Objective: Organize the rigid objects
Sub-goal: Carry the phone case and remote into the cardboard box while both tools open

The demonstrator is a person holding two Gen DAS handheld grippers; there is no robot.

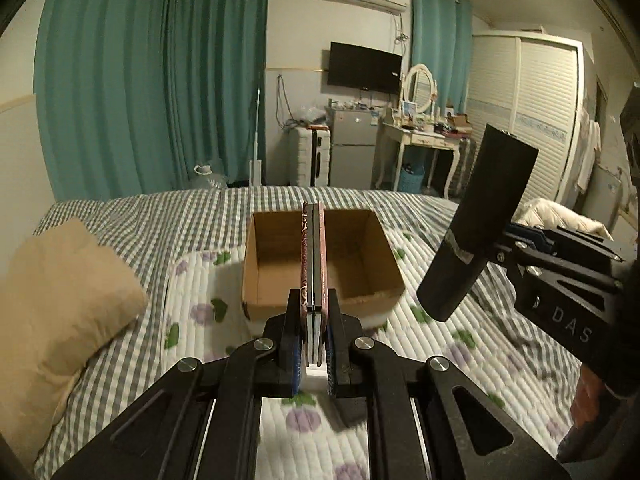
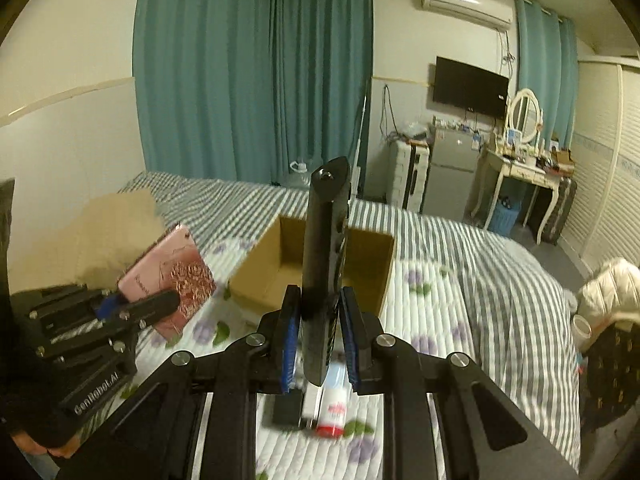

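An open, empty cardboard box (image 1: 276,256) sits on the quilted bed; it also shows in the right wrist view (image 2: 260,280). My left gripper (image 1: 314,320) is shut on a pink embossed notebook (image 1: 313,256), held edge-on just short of the box; the notebook's cover shows in the right wrist view (image 2: 170,276). My right gripper (image 2: 320,332) is shut on a black remote control (image 2: 325,264), held upright before the box; the remote also shows in the left wrist view (image 1: 478,224), to the right of the box.
A tan pillow (image 1: 60,312) lies left of the box. Under the right gripper lie a white tube with a red cap (image 2: 334,412) and a small black block (image 2: 286,408). A white jacket (image 2: 608,292) lies at the bed's right edge.
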